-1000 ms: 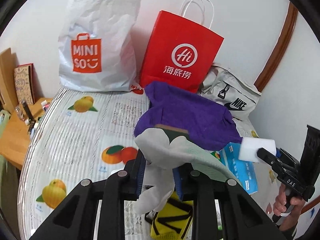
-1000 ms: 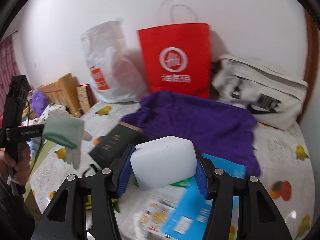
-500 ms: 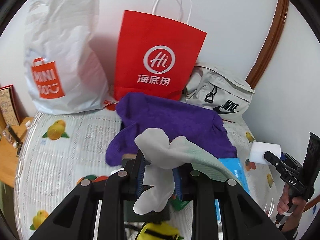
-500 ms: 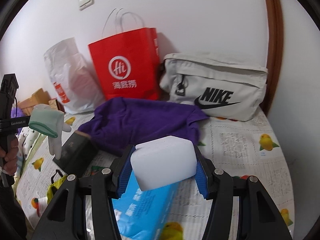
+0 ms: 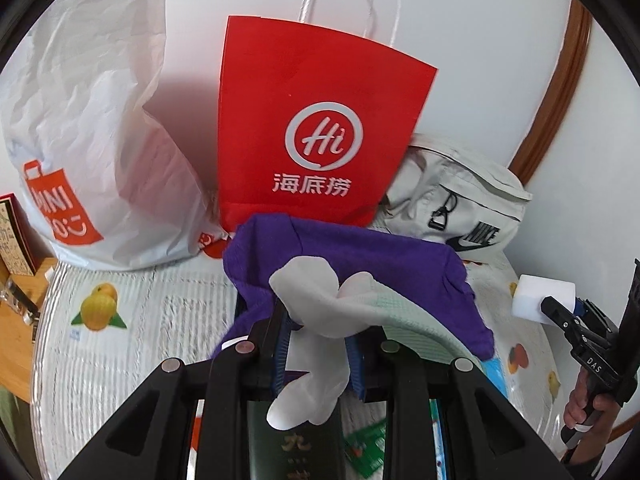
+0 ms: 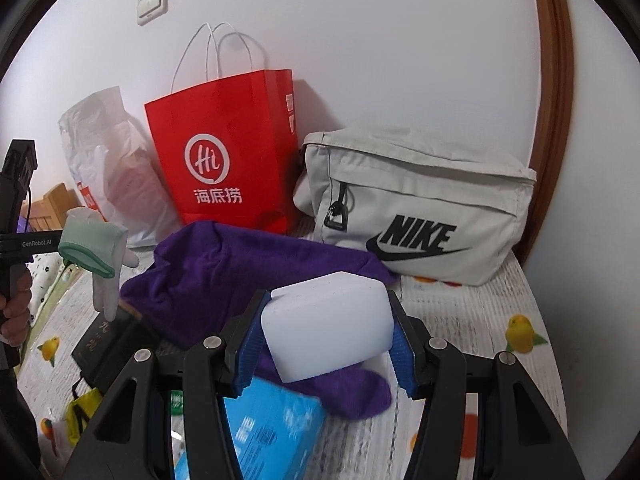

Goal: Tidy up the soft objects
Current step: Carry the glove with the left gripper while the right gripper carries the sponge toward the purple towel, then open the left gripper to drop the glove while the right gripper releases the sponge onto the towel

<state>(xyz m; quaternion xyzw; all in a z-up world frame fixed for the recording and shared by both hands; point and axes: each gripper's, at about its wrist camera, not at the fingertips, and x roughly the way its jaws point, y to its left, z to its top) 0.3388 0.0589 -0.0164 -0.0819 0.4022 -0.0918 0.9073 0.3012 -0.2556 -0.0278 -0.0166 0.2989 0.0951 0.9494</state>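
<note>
My left gripper (image 5: pixel 318 354) is shut on a white glove with a mint-green cuff (image 5: pixel 320 312), held above the bed; the glove also shows in the right wrist view (image 6: pixel 94 246). My right gripper (image 6: pixel 326 340) is shut on a white sponge block (image 6: pixel 328 330), also seen at the right of the left wrist view (image 5: pixel 540 298). A purple cloth (image 5: pixel 360 256) lies crumpled on the bed below both grippers, in front of the red paper bag (image 5: pixel 316 120); it also shows in the right wrist view (image 6: pixel 240 268).
Against the wall stand a white Miniso plastic bag (image 5: pixel 92 120), the red bag and a grey Nike pouch (image 6: pixel 420 204). On the fruit-print bedcover (image 5: pixel 132 340) lie a dark box (image 6: pixel 106 346), a blue pack (image 6: pixel 268 428) and a yellow item (image 6: pixel 82 410). A wooden table (image 5: pixel 16 292) stands at left.
Both grippers have moved forward toward the bags at the wall, each still holding its object. The views have swung right, and the red bag and Nike pouch look larger.
</note>
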